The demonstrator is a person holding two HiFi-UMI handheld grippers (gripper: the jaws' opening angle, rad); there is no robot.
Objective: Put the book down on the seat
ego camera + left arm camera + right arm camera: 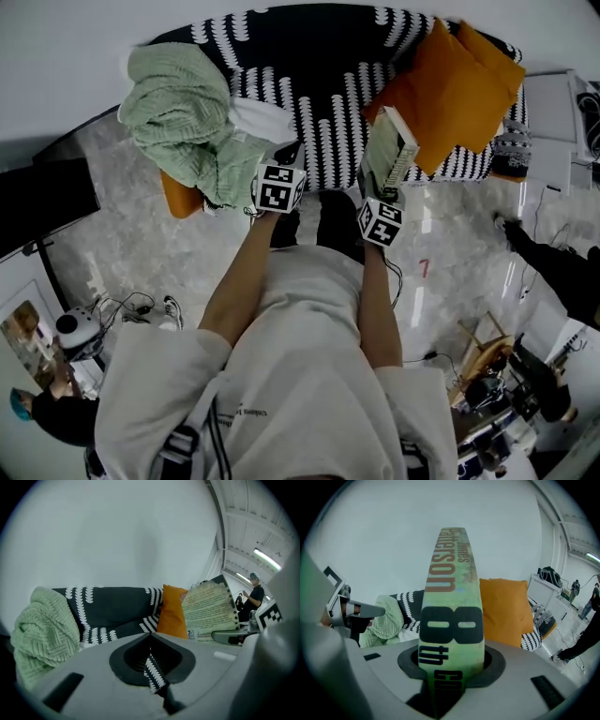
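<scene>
**Head view.** Both arms reach forward toward the black-and-white patterned sofa (319, 66). The right gripper (382, 194) clamps the lower end of the book (390, 148). The book stands on end, its long axis running up and away from the person, over the front part of the seat and not resting on it. An orange cushion (455, 89) sits just to its right against the sofa back. A crumpled green blanket (183, 117) fills the left end of the sofa, with a white cloth (262, 119) at its edge. The left gripper (285, 157) hangs just beside that cloth, apart from the book. The middle of the seat is bare.

**Left gripper view.** The jaws are closed tip to tip, with nothing gripped. Only a sliver of sofa pattern shows behind them. The book's printed cover faces this side, upright with a slight tilt, in front of the cushion.

**Right gripper view.** The jaws stand wide, pressed on the book's two covers. The green spine faces the camera and its lettering runs upward. The blanket is to the left and the cushion to the right.
</scene>
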